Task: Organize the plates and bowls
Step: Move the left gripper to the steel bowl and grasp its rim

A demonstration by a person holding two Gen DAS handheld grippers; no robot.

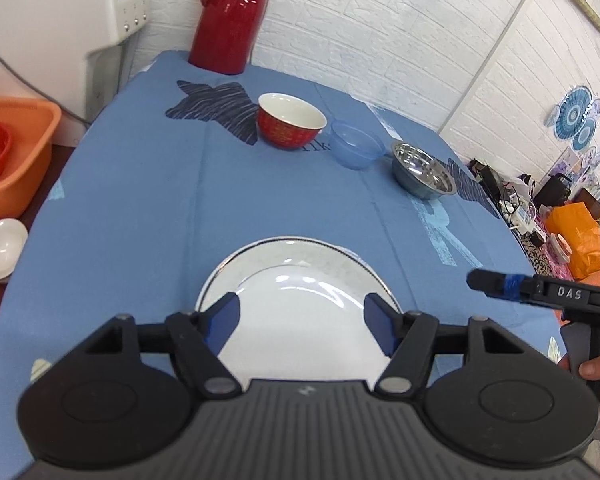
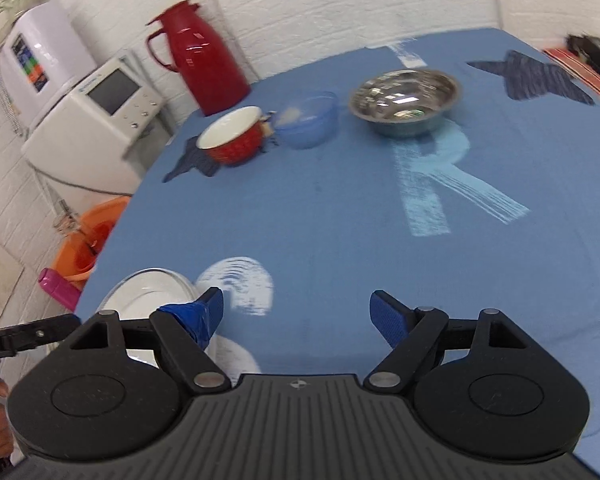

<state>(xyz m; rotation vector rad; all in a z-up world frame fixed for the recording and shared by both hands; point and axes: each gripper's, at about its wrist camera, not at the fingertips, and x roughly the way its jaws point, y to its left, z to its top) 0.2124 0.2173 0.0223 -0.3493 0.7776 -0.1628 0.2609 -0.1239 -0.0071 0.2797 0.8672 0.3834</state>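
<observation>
Below left gripper, spread wide: glossy white plate stacked on dark-rimmed plate; right gripper wide, empty.

Left gripper: black plastic, ribbed grey centre plate, two round side housings, silver pivot pins, blue pads on fingers. Right gripper: same build, small cross mark on ribbed plate, blue textured pad on one finger, blue tape wrapped round the other finger. From left camera, right unit seen side-on: black finger, blue tape band, white "DAS" lettering.
</observation>
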